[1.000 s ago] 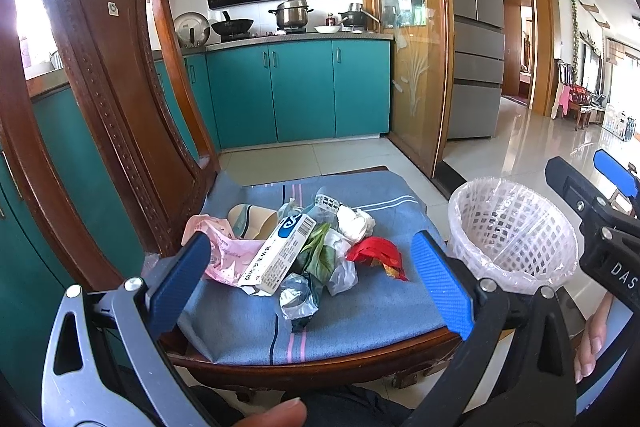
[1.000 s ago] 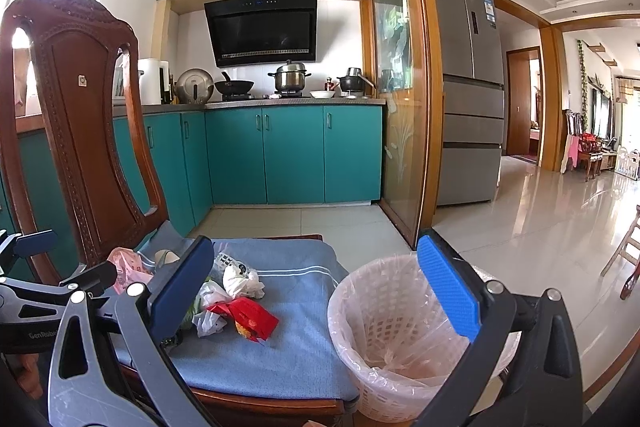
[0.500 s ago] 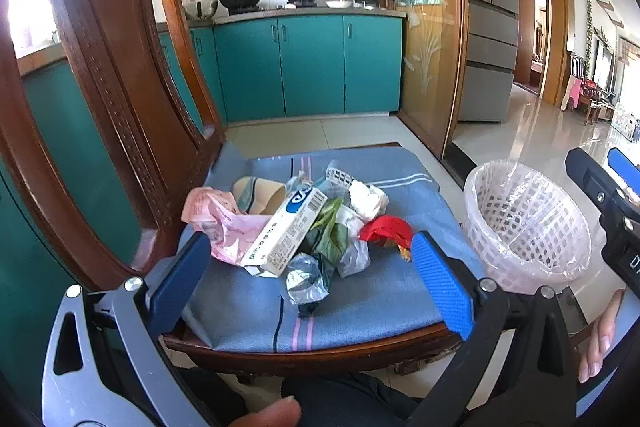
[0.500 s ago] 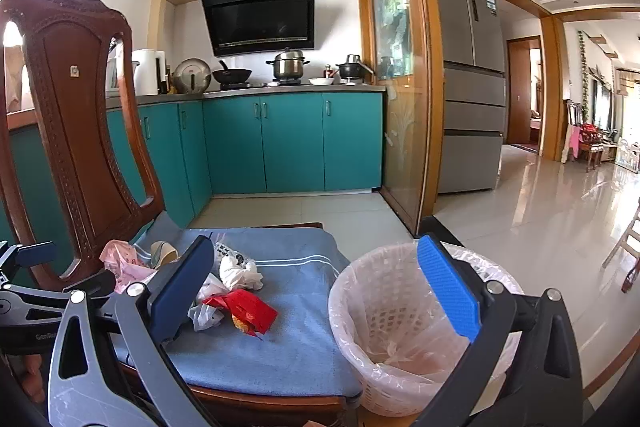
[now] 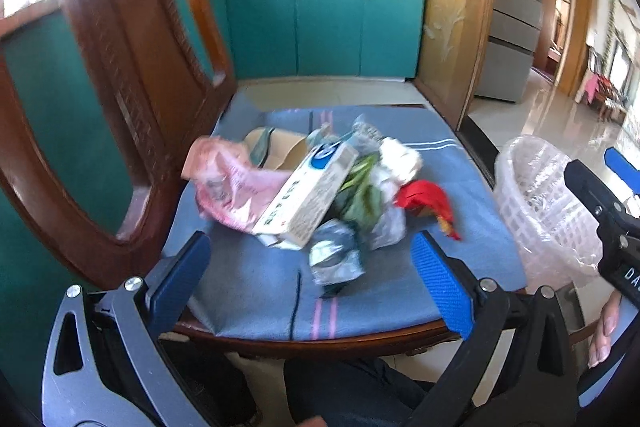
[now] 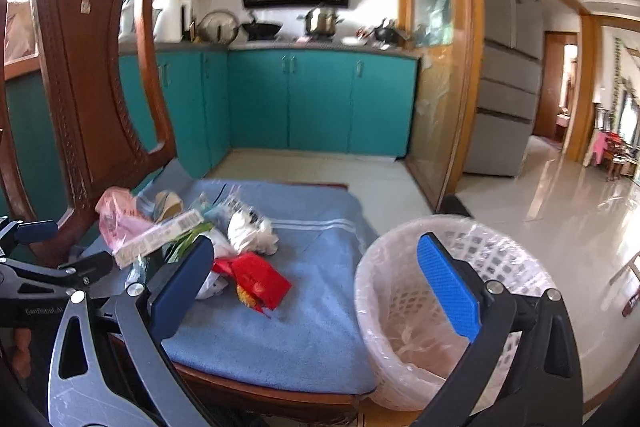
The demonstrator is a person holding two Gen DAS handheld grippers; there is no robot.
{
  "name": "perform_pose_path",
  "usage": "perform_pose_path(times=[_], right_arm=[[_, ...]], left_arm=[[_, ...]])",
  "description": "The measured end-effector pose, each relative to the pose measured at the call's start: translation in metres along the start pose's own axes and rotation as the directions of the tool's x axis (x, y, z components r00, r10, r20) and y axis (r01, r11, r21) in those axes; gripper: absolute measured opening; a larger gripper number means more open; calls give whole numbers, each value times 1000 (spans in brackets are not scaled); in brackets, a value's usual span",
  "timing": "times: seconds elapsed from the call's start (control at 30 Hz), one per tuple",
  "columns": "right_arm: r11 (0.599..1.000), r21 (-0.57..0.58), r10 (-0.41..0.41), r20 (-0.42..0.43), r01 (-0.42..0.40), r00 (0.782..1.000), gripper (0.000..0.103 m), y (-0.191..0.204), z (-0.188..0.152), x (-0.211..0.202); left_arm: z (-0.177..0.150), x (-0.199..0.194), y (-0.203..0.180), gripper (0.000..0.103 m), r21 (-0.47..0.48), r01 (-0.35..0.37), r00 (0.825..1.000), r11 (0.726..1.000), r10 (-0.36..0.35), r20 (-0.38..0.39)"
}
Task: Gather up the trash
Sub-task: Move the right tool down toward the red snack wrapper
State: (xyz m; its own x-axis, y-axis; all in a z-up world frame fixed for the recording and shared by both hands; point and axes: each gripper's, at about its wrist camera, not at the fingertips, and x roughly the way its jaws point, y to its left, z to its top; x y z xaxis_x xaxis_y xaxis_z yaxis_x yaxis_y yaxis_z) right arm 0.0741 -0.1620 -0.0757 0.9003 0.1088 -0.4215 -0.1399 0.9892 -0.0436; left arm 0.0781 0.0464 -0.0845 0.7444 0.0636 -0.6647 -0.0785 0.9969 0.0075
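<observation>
I had both tongs spread wide and empty, left gripper (image 5: pixel 310 269) low-centre facing the trash pile (image 5: pixel 320 187) mid-frame on the chair cushion (image 5: pixel 248 287), the lined basket (image 6: pixel 440 291) waiting lower right beneath my right gripper (image 6: pixel 316 279).

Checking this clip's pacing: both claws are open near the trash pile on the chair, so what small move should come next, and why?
Probably lower the left claw onto the crumpled silver wrapper at the pile's near edge and close. Both claws are open and empty, that wrapper sits between the left fingers, and the lined basket waits beside the chair, under the right claw.
</observation>
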Motion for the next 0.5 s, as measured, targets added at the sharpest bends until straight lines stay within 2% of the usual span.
perform_pose_path(times=[0.1, 0.23, 0.33, 0.5], right_arm=[[999, -14, 44, -53, -45, 998, 100, 6, 3, 18], [994, -26, 99, -113, -103, 989, 100, 18, 8, 45], [994, -69, 74, -173, -87, 982, 100, 29, 11, 75], [984, -59, 138, -326, -165, 935, 100, 35, 1, 127]], left_arm=[[-3, 7, 19, 100, -54, -18, 1000, 998, 17, -25], [-2, 11, 33, 100, -73, -50, 998, 996, 47, -40], [-1, 11, 38, 100, -82, -56, 998, 995, 53, -34], [-9, 20, 38, 100, -77, -51, 996, 996, 45, -78]])
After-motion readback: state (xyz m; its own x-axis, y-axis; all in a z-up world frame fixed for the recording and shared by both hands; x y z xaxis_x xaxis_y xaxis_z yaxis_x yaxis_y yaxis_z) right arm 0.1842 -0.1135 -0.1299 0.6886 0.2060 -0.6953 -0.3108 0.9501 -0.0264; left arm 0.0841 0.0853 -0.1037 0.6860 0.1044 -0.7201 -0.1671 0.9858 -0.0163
